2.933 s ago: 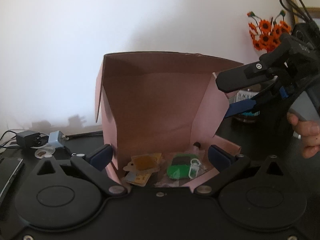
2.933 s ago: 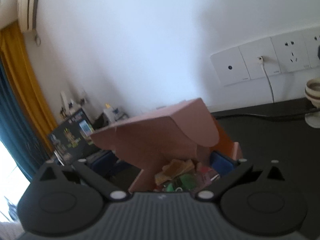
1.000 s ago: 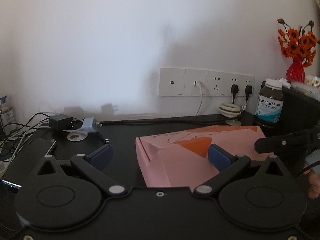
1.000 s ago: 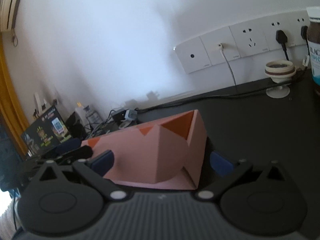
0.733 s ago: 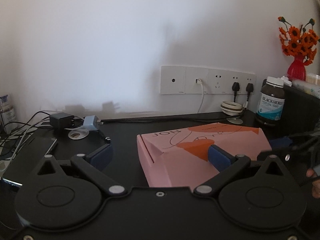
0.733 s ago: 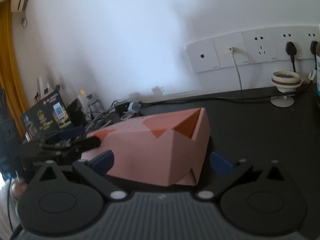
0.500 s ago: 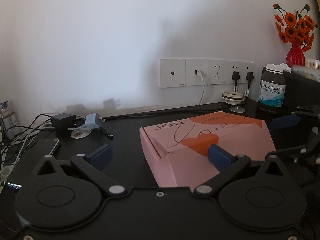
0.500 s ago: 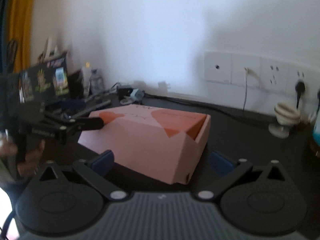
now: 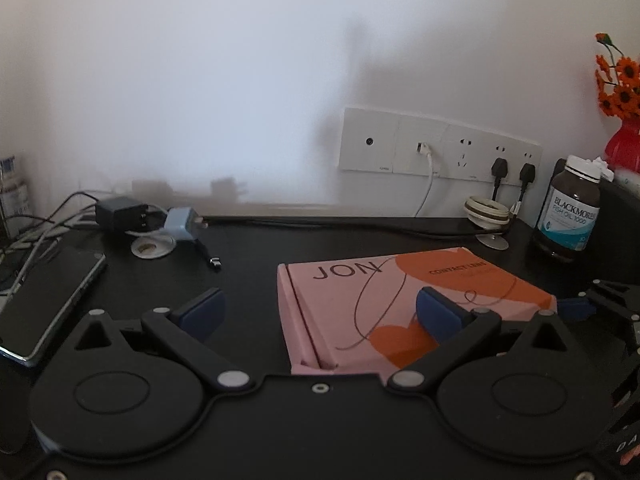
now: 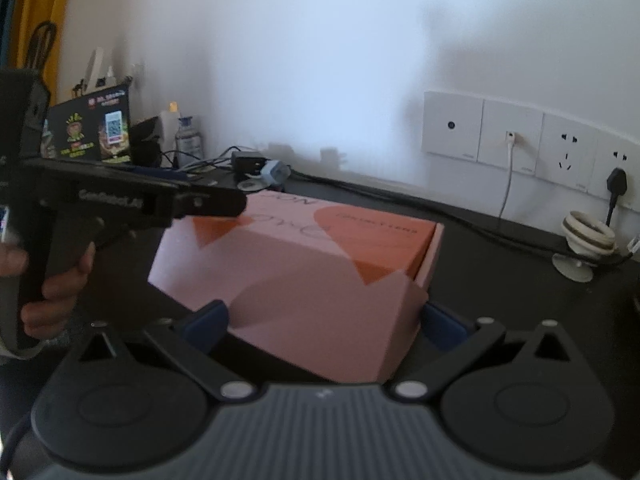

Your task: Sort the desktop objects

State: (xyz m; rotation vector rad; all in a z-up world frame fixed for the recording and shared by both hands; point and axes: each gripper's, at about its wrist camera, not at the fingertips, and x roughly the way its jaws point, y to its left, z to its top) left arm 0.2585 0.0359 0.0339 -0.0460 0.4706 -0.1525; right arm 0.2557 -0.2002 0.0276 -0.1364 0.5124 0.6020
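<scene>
A pink cardboard box [image 9: 360, 300] with orange hearts and the word JON lies closed on the black desk; its contents are hidden. It also shows in the right wrist view [image 10: 304, 272]. My left gripper [image 9: 318, 310] is open and empty, above the box's near left corner, with its right finger over the lid. My right gripper [image 10: 324, 322] is open, with its two fingers on either side of the box's near end; I cannot tell if they touch it. The left gripper's body [image 10: 132, 200] shows over the box's far left side.
A phone [image 9: 44, 300], chargers [image 9: 120, 214] and cables lie at the left. A wall socket strip [image 9: 436, 148], a suction cup holder [image 9: 490, 216], a fish oil bottle [image 9: 570, 208] and a red vase with orange flowers [image 9: 622, 120] stand at the back right.
The box's lid went from standing open to closed flat. Both grippers have pulled back and risen, and the right gripper has swung round to the box's end.
</scene>
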